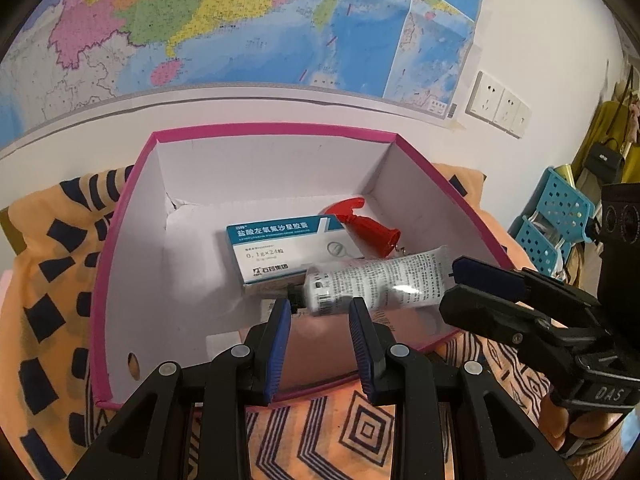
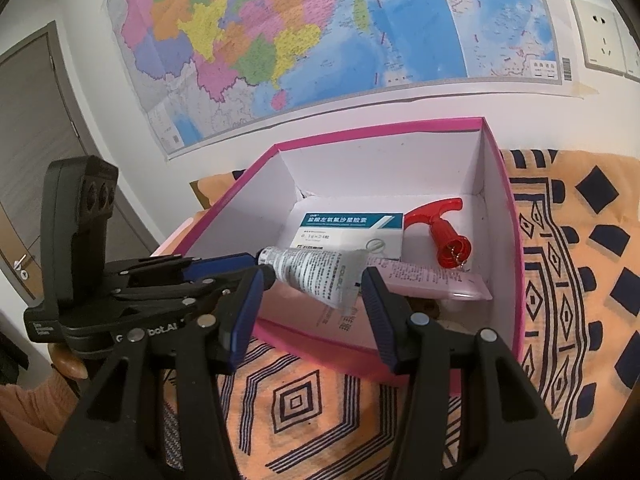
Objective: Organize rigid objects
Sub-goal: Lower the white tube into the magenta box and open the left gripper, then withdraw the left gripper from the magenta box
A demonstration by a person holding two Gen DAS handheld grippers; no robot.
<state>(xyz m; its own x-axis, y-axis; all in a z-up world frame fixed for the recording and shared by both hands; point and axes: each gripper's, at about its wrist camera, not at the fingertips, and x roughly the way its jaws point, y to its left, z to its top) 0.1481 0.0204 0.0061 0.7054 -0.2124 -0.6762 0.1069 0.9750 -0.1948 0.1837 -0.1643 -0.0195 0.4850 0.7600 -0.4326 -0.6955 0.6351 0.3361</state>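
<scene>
Both the left gripper [image 1: 320, 312] and right gripper [image 2: 314, 280] gape empty over the pink box [image 1: 120, 216], beside a wall map [image 1: 240, 20].

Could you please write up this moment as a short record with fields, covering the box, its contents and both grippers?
container: pink-rimmed box, open top, white inside
surface: orange patterned cloth
contents: medicine carton, red plastic handle, pink tube, grey printed tube
grey tube: tilted, cap end towards the left gripper
left gripper: open, holding nothing, at the box's near wall
right gripper: open, fingers either side of the grey tube
</scene>
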